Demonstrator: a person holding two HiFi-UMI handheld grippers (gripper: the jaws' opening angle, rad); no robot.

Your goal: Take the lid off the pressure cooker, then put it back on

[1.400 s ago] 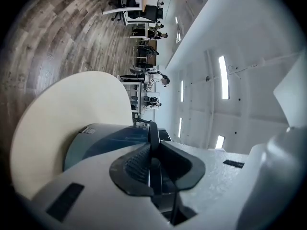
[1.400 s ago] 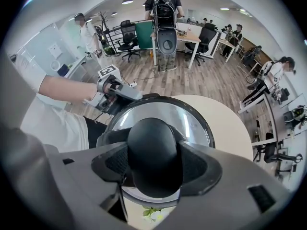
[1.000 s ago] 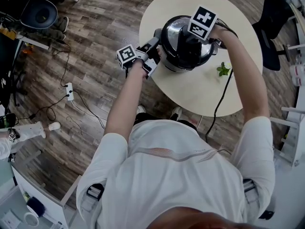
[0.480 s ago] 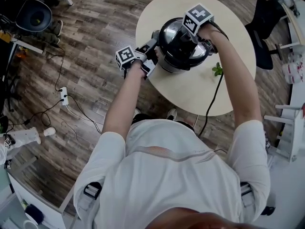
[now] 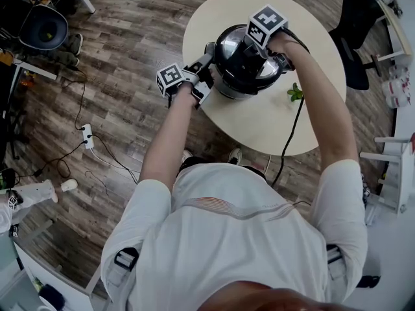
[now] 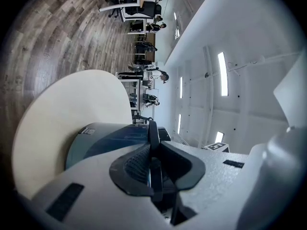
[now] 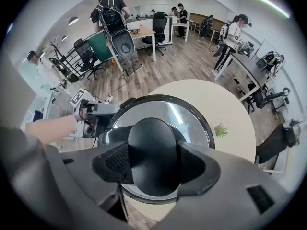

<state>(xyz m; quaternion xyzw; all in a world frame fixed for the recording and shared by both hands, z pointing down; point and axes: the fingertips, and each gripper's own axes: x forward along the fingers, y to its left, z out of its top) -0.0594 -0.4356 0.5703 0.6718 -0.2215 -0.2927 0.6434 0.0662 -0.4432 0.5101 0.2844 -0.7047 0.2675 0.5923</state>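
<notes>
My right gripper [image 7: 154, 166] points straight down over the cooker. Its jaws stand partway apart, and the pads sit against either flank of the black knob [image 7: 153, 143] at the lid's centre, so it is pinching the knob, not hanging over it. The knob lies directly under that hand and the lid [image 7: 189, 116] spreads out level around it, so as I judge it any turn or lift goes about the upright line through the knob. From here the knob looks slightly oval, with its long way running along the gap between the pads (the wide lens may be exaggerating that).

My left gripper [image 6: 152, 163] comes in level from the side, nearly pressed together, nipping the thin black side handle [image 6: 153, 131] that juts from the pot's left edge. I take that as the brace that keeps the body from spinning with the lid.

The lid sits on the pressure cooker [image 5: 245, 76], shiny rim flush all round as far as I can see. I cannot tell whether it is locked or only resting there.

The cooker stands towards the near-left part of the round table [image 5: 318, 50], with a small green plant [image 5: 295, 94] just to its right, well clear of both hands. The right hand is the one on the lid — the left only touches the pot.
</notes>
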